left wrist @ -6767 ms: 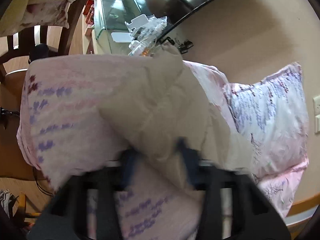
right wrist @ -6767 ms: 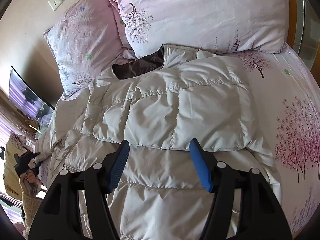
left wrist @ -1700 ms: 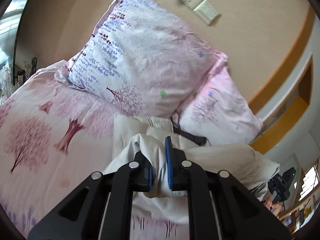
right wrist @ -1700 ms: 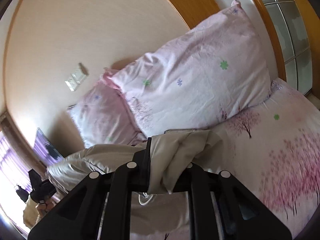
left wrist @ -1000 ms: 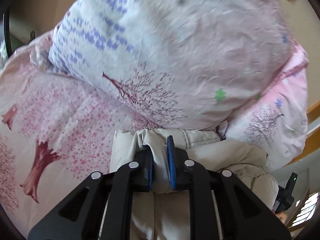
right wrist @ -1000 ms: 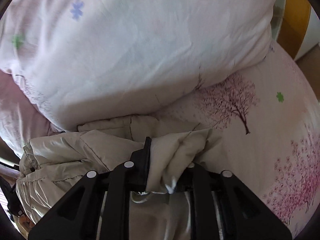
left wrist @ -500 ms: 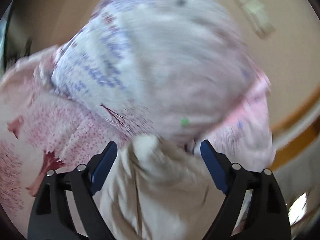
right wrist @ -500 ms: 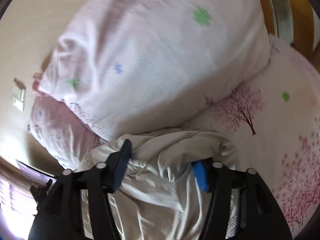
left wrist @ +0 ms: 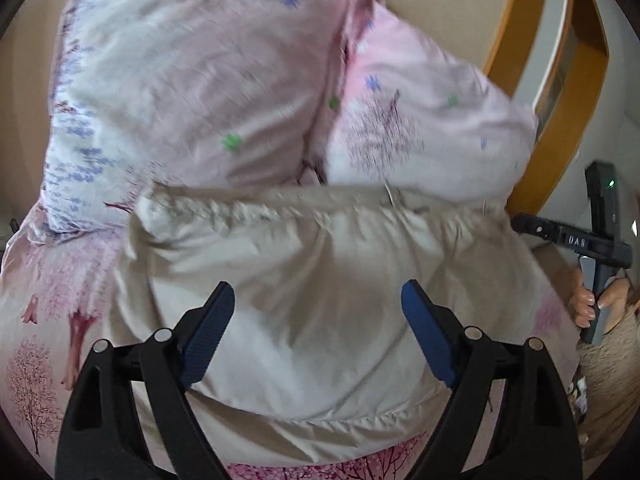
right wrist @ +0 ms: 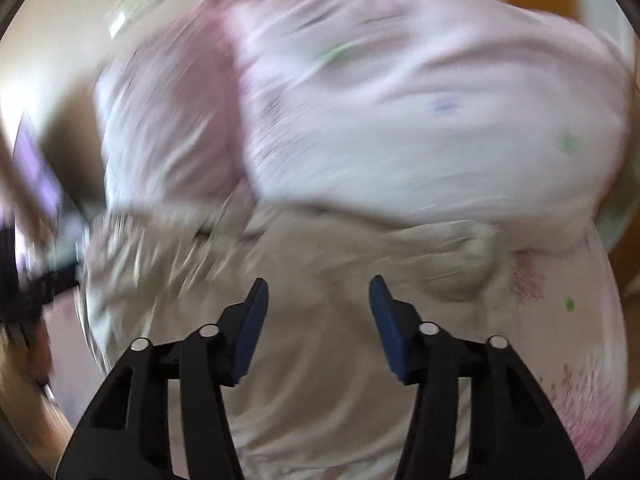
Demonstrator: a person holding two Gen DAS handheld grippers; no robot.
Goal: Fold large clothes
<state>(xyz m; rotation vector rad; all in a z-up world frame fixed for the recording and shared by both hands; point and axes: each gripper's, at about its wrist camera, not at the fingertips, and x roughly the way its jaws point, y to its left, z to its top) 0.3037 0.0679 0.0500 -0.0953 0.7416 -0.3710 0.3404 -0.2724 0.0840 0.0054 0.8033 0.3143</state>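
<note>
Both grippers, left point(left wrist: 318, 334) and right point(right wrist: 316, 326), now spread wide, jacket point(left wrist: 320, 300) released

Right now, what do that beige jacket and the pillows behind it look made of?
Jacket: probably thin nylon or polyester with soft padding; it has a faint sheen, puffs up and wrinkles finely. Pillows: matte woven fabric, likely cotton, printed with trees and small flowers.

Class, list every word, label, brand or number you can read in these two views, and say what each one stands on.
"DAB" (last letter uncertain): pale letters on the dark handheld device at the right edge of the left wrist view.
Right wrist view: too blurred; nothing there can be read.
</note>
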